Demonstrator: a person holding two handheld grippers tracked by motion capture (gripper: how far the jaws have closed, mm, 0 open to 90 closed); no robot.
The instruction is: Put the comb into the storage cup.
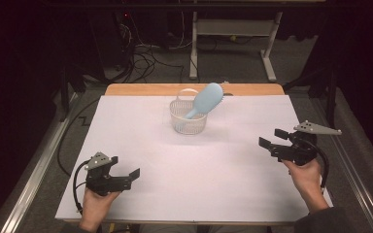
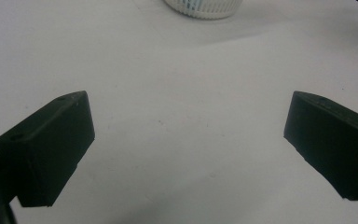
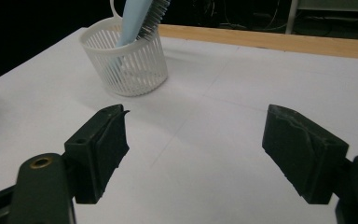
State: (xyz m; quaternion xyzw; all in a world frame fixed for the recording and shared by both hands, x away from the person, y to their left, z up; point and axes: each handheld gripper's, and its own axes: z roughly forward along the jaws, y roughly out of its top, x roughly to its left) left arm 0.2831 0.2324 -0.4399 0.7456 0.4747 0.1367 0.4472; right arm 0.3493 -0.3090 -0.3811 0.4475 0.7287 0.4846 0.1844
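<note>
A light blue hairbrush [image 1: 204, 100] stands handle-down in a small white slatted basket [image 1: 187, 125] at the far middle of the white table; in the right gripper view the hairbrush [image 3: 137, 21] leans out of the basket [image 3: 130, 65] at upper left. My left gripper [image 1: 126, 179] rests near the front left, open, nothing between its jaws; the basket's base [image 2: 200, 7] shows at the top of its view. My right gripper [image 1: 272, 141] is held at the right side, open and empty, pointing toward the basket.
The white table cover [image 1: 194, 165] ends in a wooden strip [image 1: 141, 89] at the far edge. Beyond it are floor cables [image 1: 145, 58] and a white desk frame [image 1: 233, 34]. A metal rail [image 1: 29, 189] runs along the left.
</note>
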